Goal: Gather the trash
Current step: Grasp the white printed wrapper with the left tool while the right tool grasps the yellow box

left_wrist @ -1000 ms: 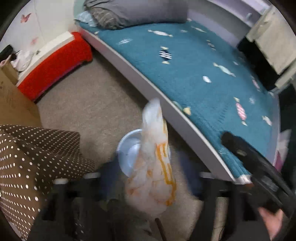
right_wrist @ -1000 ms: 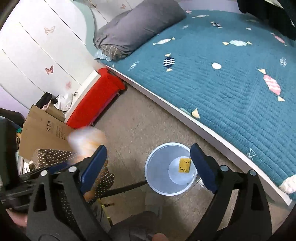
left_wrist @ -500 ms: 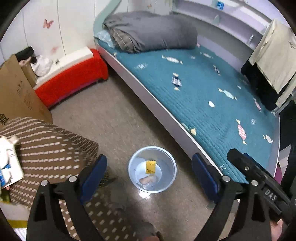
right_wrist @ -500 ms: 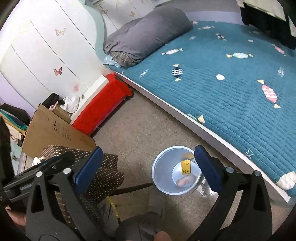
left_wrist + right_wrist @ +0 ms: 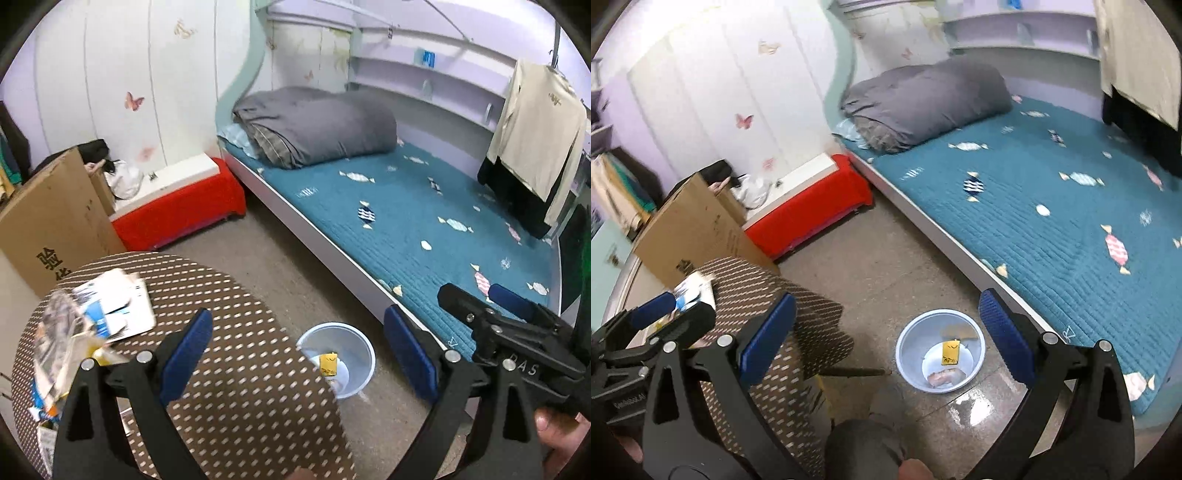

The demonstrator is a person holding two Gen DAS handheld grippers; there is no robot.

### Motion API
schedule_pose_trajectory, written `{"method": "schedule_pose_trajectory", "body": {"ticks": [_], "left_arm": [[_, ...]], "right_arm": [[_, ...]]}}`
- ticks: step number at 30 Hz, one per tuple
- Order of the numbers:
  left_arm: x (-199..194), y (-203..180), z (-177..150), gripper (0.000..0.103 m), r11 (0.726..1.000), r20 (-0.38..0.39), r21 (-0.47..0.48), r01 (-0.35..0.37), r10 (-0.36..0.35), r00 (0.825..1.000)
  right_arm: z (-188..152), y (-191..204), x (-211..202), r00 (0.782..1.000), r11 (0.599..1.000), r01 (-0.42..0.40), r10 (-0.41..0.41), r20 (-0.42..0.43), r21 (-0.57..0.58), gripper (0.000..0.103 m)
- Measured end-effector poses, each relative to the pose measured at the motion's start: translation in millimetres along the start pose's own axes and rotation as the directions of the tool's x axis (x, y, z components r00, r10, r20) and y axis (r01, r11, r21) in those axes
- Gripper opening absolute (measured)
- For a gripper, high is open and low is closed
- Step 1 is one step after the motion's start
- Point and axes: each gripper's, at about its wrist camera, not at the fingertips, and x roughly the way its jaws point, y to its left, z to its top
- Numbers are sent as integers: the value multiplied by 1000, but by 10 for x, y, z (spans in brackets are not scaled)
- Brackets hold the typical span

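Note:
A pale blue bin stands on the floor beside the bed. Inside it lie a yellow wrapper and a crumpled orange-and-white wrapper. My left gripper is open and empty, high over the edge of a dotted round table, and it also shows at the left of the right wrist view. Loose wrappers and papers lie on the table's left side. My right gripper hangs open and empty above the bin; the left wrist view shows it at the right.
A bed with a teal quilt and a folded grey duvet runs along the right. A red low bench and a cardboard box stand by the wall. A person's knee is below the right gripper.
The orange-and-white wrapper that my left gripper held over the bin now lies in the bin. Both grippers have risen and tilted up, and the table with its litter has come into view.

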Motion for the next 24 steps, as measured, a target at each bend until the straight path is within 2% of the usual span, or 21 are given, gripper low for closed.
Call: {"method": "schedule_pose_trajectory", "body": {"ticks": [6, 12, 18, 24], "left_arm": [[-420, 322, -192, 92, 999, 56, -40, -23, 25, 998], [-757, 693, -415, 92, 992, 104, -97, -86, 96, 990], [-999, 1173, -752, 92, 971, 113, -192, -143, 166, 980], [-1249, 1617, -1129, 92, 949, 114, -231, -214, 245, 963]], "right_arm": [[-64, 441, -238, 999, 996, -51, 51, 6, -77, 97], [-135, 965, -384, 995, 980, -97, 98, 1, -173, 97], [-279, 1439, -422, 988, 957, -150, 151, -15, -247, 97], [-432, 1774, -388, 982, 935, -188, 182, -48, -300, 97]]}}
